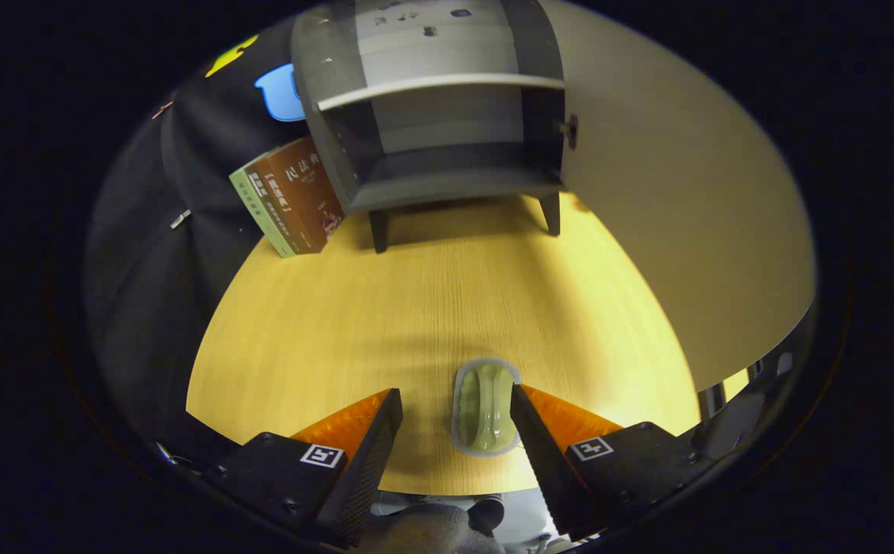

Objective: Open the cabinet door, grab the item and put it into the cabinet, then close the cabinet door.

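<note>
Pale wooden surface (pixel 385 308) carries everything. Between the spread fingers (pixel 451 438), close to the right one, lies the pale green soft packet (pixel 485 408); centre both around it before closing. Beyond stands the grey cabinet (pixel 431 115), door (pixel 670 192) open.

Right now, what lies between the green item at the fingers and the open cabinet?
Bare wooden tabletop separates the green item from the cabinet, per the gripper view; the gripper is open.

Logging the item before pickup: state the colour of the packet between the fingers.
Pale green packet with a clear sealed rim, seen in the gripper view.
</note>
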